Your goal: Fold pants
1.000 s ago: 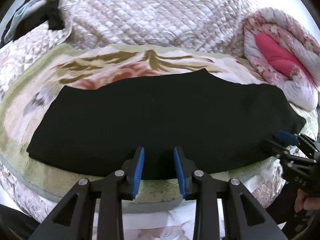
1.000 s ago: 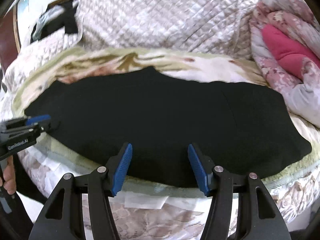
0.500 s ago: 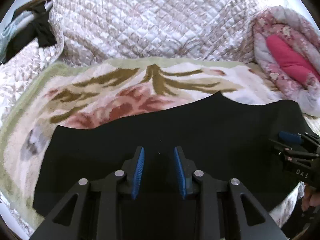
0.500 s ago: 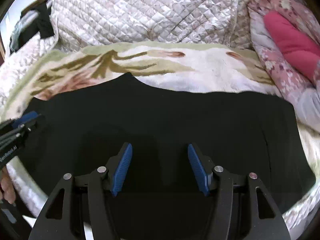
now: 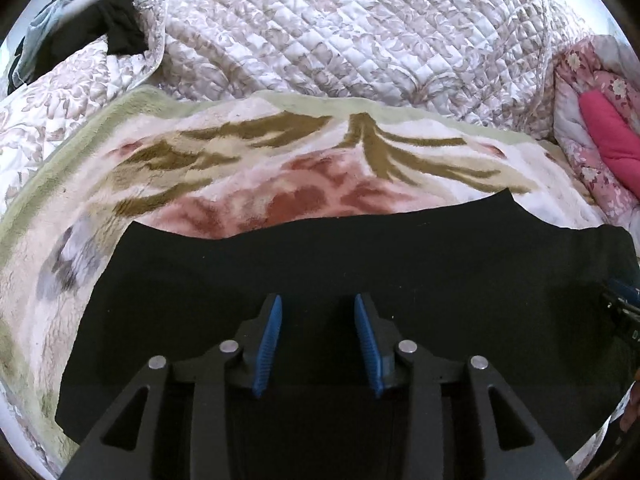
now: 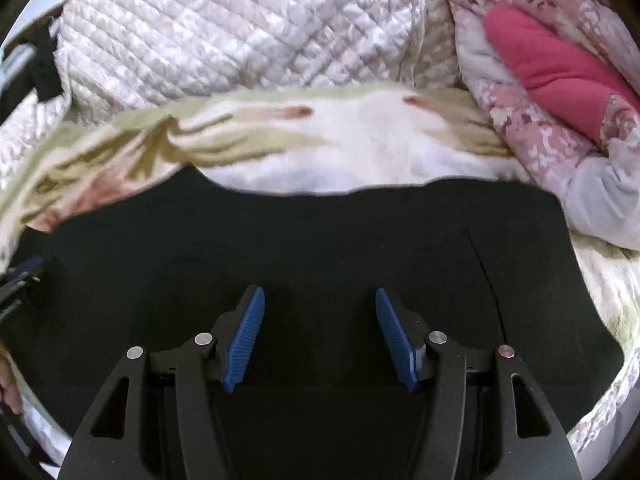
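Over the left wrist view, the left gripper (image 5: 318, 340) hangs above the black pants (image 5: 440, 264) with its jaws opening and nothing between the blue pads, so the smart play looks like sliding to the hem edge at nine o'clock before pinching, the cloth lying flat on a floral blanket (image 5: 248, 168) with a quilted cover (image 5: 340, 32) at twelve. Switching to the right wrist view, the right gripper (image 6: 320, 332) stands wide and empty over the same pants (image 6: 320, 232), a pink-lined bundle (image 6: 552, 64) at two o'clock, so both should grab matching edges.
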### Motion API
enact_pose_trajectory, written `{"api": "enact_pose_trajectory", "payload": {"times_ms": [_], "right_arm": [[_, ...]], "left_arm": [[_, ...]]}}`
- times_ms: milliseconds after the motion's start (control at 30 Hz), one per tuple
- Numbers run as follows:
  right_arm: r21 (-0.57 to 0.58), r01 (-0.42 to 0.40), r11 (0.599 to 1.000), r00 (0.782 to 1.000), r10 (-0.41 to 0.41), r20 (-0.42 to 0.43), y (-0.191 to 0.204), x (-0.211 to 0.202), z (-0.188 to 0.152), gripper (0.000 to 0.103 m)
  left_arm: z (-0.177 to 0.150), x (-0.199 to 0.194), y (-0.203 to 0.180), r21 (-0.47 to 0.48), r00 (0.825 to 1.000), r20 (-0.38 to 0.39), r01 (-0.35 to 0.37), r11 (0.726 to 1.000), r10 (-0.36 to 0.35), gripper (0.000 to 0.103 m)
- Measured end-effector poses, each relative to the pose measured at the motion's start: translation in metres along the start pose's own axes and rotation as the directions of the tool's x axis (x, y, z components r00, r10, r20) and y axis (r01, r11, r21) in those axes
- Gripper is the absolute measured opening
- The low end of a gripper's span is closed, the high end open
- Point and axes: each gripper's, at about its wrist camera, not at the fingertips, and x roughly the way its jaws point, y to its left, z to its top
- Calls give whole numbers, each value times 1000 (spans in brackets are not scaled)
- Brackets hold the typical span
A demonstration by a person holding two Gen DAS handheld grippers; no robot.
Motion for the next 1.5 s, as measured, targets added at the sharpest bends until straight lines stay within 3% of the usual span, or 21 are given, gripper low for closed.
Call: {"api": "enact_pose_trajectory", "payload": {"times_ms": [200,467,567,667,800,1000,1300,1500], "right_arm": [[-81,-113,990,990,119,77,30,-24,-9,58],[-220,-243,945,969,247,-10,74,-28,-40,58],[-278,-211,937,976,219,-5,84,-31,-47,58],[-272,-225,936,969,244,41,81,-43,-46,58],[-271,-221,937,975,219,-39,81,-25,-52,58],[-251,-237,939,968,249,18,78,-38,-48,58],[-260,-245,934,968,249,-19,83,-30,-50,58],[-266,-255,930,964,267,7,84,-37,-50,58]], "left_arm": [[-10,-14,-5,15,1000,8,12,1000,-13,41],[-40,-37,-26,84,999,32,42,996,-44,43],[-50,-46,-32,113,998,45,43,993,-48,43],[-53,-54,-28,88,996,51,68,994,-73,43],[-57,-49,-21,72,998,40,55,996,-58,43],[-54,-54,-10,19,998,41,44,999,-45,43],[-60,-52,7,-29,1000,28,-1,1000,1,43],[-60,-53,8,-34,1000,30,4,999,-3,43]]}}
